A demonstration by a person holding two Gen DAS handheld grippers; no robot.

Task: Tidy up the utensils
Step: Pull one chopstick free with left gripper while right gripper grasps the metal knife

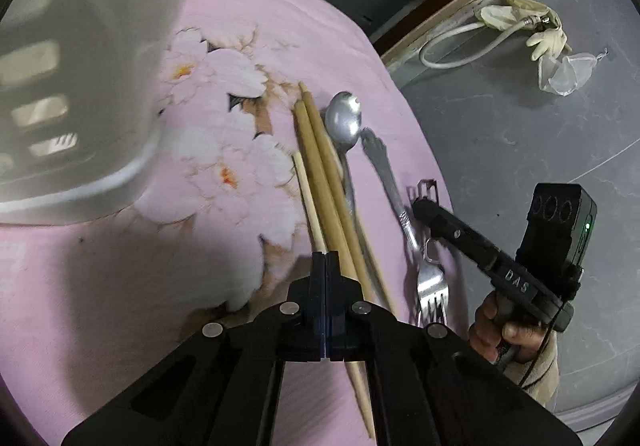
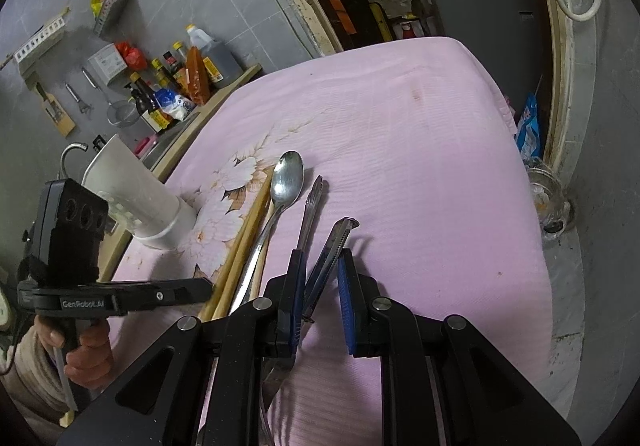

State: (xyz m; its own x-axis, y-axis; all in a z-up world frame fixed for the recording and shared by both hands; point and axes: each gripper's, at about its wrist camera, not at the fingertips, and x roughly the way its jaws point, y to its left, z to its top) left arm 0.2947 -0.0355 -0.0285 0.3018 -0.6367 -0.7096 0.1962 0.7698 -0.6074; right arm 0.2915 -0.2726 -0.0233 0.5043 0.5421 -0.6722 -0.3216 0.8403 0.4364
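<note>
Wooden chopsticks [image 1: 320, 166], a steel spoon [image 1: 343, 118] and a steel fork [image 1: 430, 282] lie side by side on the pink flowered cloth [image 1: 240, 26]. My left gripper [image 1: 325, 258] is shut, its jaws meeting over a chopstick's near part; whether it grips one is unclear. In the right wrist view the chopsticks [image 2: 248, 230], spoon [image 2: 286, 174] and fork handle [image 2: 314, 198] lie ahead. My right gripper [image 2: 320, 286] is open, with a utility knife [image 2: 336, 242] between its jaws. The right gripper also shows in the left wrist view [image 1: 426, 194].
A white slotted utensil holder [image 2: 140, 198] stands at the left of the cloth, close and blurred in the left wrist view [image 1: 72, 86]. Sauce bottles [image 2: 176, 86] line a shelf behind. The cloth's right edge drops to a grey floor [image 1: 520, 146].
</note>
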